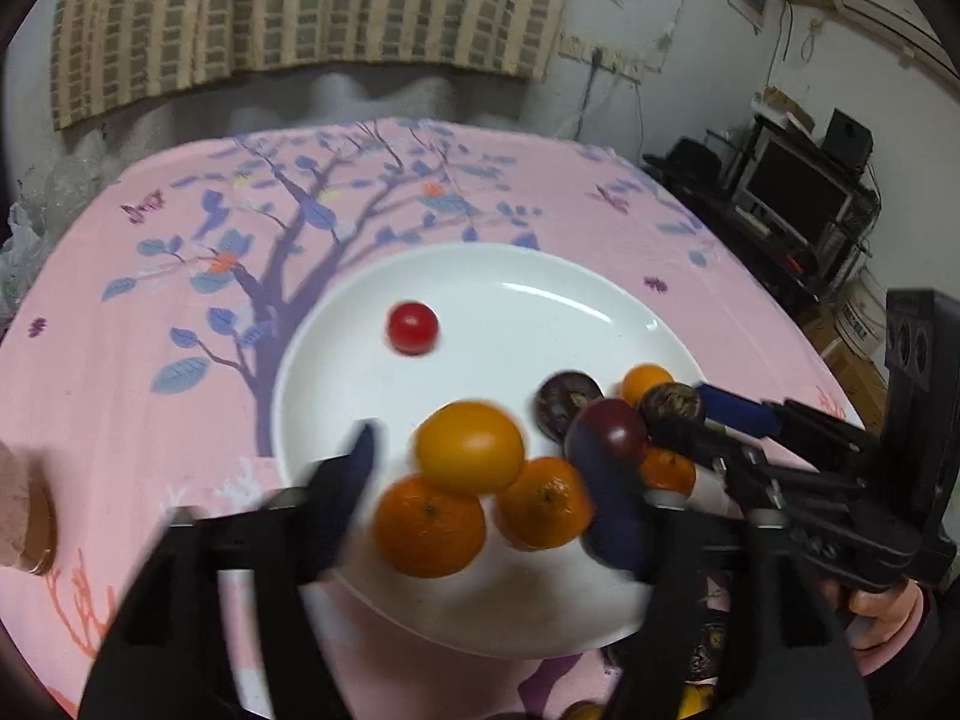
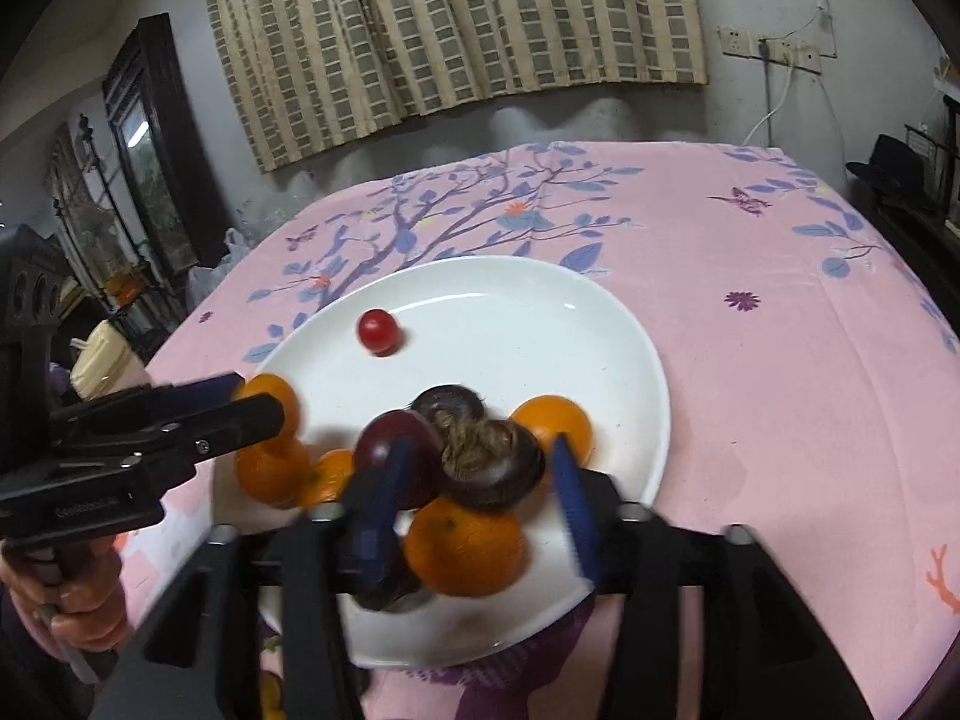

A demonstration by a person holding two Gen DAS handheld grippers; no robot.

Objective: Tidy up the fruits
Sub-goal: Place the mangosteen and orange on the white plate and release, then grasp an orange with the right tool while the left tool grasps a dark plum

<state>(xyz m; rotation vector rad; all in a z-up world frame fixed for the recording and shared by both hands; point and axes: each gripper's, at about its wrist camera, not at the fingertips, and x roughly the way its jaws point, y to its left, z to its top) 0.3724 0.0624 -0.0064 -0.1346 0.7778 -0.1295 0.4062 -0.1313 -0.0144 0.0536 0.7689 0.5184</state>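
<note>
Both grippers, left (image 1: pixel 480 462) and right (image 2: pixel 480 480), hang spread over glossy round fruits on the smooth white plate (image 2: pixel 600 324).

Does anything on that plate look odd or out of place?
One thing: the small red fruit sits alone mid-plate, apart from the oranges and dark fruits heaped at the near edge. Nothing looks spilled or damaged.

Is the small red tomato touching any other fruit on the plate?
Apart. In both views the tomato lies alone on the bare white plate, with a clear gap to the oranges.
</note>
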